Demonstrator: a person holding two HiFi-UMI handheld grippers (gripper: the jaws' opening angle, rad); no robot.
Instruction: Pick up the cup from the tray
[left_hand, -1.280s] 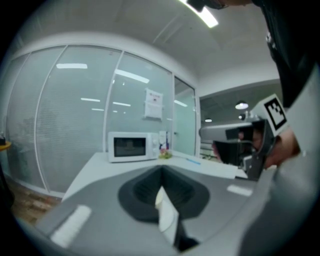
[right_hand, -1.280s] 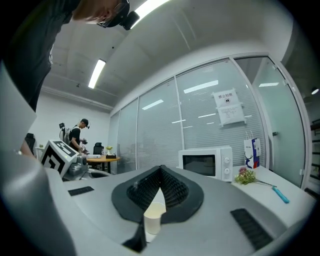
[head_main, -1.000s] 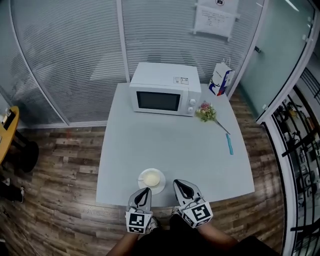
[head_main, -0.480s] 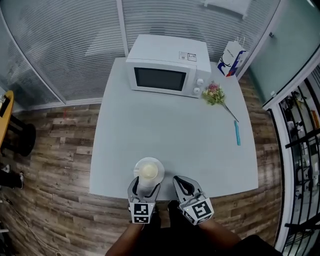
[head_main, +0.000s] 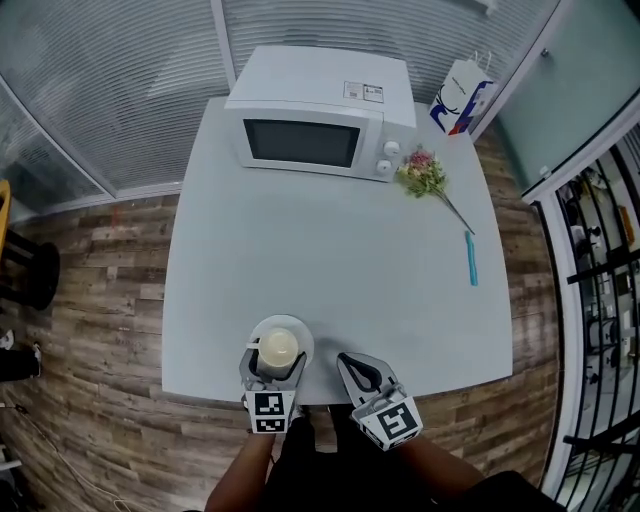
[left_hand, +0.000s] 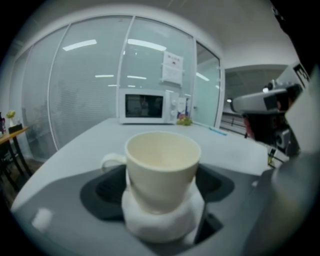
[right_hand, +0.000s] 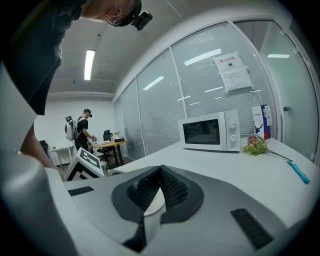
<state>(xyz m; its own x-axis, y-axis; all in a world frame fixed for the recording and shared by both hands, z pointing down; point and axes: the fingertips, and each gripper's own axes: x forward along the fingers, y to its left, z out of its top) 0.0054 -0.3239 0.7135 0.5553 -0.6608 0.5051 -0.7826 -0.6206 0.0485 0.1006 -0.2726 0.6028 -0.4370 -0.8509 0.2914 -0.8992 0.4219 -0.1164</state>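
Note:
A cream cup (head_main: 279, 348) stands on a small round white tray (head_main: 304, 334) near the table's front edge. My left gripper (head_main: 275, 360) reaches over that edge, its jaws opening, one on each side of the cup. In the left gripper view the cup (left_hand: 162, 160) fills the space between the dark pads (left_hand: 107, 187), handle to the left, and I see no pad pressing on it. My right gripper (head_main: 358, 369) hangs beside it on the right, off the tray, jaws closed together with nothing in them (right_hand: 160, 175).
A white microwave (head_main: 310, 130) stands at the table's far side, with a small flower bunch (head_main: 422, 172), a blue pen (head_main: 470, 258) and a paper bag (head_main: 462, 103) to the right. Glass walls lie behind. A person (right_hand: 85, 127) stands far off by a wooden table.
My left gripper has moved forward over the table's edge to the cup and its jaws have spread around it. The right gripper has stayed shut in about the same place.

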